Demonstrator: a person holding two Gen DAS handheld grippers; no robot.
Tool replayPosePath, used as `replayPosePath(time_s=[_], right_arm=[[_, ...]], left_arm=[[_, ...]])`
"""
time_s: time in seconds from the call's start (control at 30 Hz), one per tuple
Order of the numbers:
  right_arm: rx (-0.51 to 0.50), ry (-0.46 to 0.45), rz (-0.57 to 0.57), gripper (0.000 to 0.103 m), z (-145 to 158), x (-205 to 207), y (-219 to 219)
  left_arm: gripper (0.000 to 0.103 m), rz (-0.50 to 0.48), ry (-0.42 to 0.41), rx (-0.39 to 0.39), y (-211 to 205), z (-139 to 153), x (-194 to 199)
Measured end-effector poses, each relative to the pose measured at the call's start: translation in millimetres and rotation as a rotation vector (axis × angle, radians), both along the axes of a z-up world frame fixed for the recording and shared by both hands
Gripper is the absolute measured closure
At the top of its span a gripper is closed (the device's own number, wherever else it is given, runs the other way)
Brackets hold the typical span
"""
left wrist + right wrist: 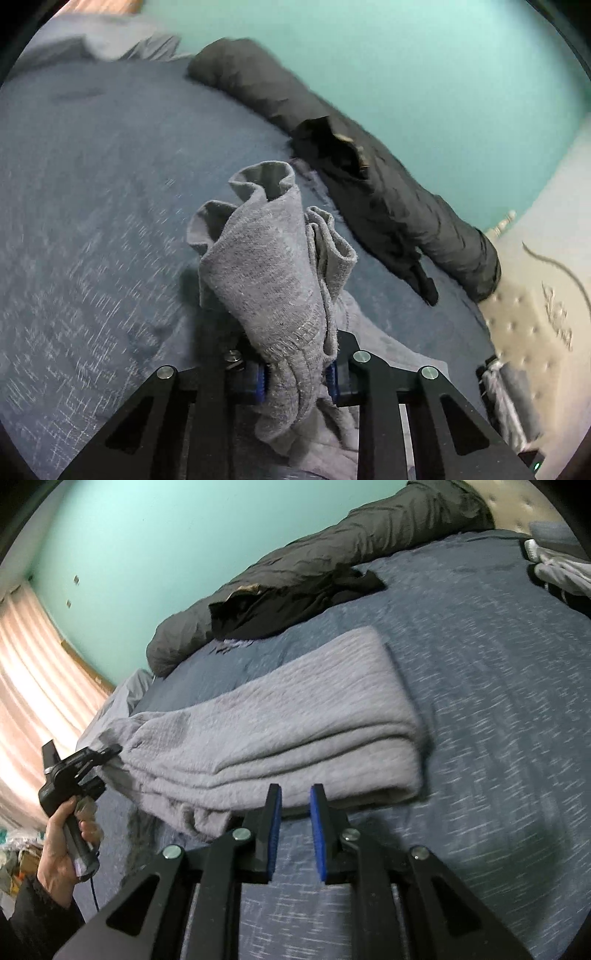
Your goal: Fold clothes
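A grey knitted garment [295, 716] lies folded lengthwise in several layers on the blue bedspread [480, 701]. Its left end [266, 258] is bunched and lifted off the bed, standing up between the blue pads of my left gripper [297, 369], which is shut on it. In the right wrist view a hand [62, 849] holds that left gripper [107, 753] at the garment's left end. My right gripper [295, 794] hovers just in front of the garment's near folded edge. Its blue pads [317, 830] stand a small gap apart with nothing between them.
A rolled dark grey duvet [369, 166] runs along the far side of the bed against the teal wall [147, 554], with a black garment [295, 598] lying on it. More grey and white clothes [557, 568] lie at the far right. A curtain [33, 686] hangs on the left.
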State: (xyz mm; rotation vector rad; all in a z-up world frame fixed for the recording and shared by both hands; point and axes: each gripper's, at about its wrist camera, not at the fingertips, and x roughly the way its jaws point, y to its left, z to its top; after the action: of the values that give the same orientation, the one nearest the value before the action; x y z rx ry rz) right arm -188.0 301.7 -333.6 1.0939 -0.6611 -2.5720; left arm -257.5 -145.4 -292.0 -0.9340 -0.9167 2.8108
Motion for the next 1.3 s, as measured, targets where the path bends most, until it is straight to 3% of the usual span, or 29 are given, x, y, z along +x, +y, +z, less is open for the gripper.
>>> replayPosePath(time_s=[0.23, 0.43, 0.57, 0.67, 0.83, 0.9, 1.03, 1.2, 1.3], right_arm=[[-0.038, -0.014, -0.067, 0.088, -1.6, 6.0, 40.8], [-0.079, 0.005, -0.12, 0.088, 5.4, 16.0, 74.7], [-0.112, 0.009, -0.164, 0.088, 7.2, 21.3, 98.3], [-0.13, 0.008, -0.181, 0.088, 6.8, 22.9, 109.3], [-0.155, 0.005, -0.185, 0.088, 6.2, 24.4, 116.9], [-0.161, 0.005, -0.186, 0.088, 6.5, 25.0, 118.1], [-0.17, 0.006, -0.184, 0.088, 7.2, 24.1, 117.9], [-0.169, 0.008, -0.178, 0.088, 7.3, 21.0, 114.9], [-0.169, 0.01, -0.176, 0.088, 8.2, 21.2, 113.6]], left_arm=[[0.08, -0.133, 0.043, -0.094, 76.2, 50.9, -10.3], [0.081, -0.319, 0.022, -0.212, 195.5, 72.4, -32.6], [0.081, -0.453, -0.038, -0.353, 281.2, 46.4, -33.3], [0.081, -0.539, -0.128, -0.507, 334.7, -2.0, -27.9], [0.08, -0.549, -0.134, -0.674, 363.5, -35.5, -9.1], [0.075, -0.54, -0.135, -0.664, 363.5, -32.0, -8.7], [0.049, -0.565, -0.112, -0.585, 362.6, -13.7, -6.0], [0.049, -0.577, -0.058, -0.481, 348.8, 22.7, 2.3], [0.049, -0.548, -0.018, -0.462, 329.1, 41.9, 9.3]])
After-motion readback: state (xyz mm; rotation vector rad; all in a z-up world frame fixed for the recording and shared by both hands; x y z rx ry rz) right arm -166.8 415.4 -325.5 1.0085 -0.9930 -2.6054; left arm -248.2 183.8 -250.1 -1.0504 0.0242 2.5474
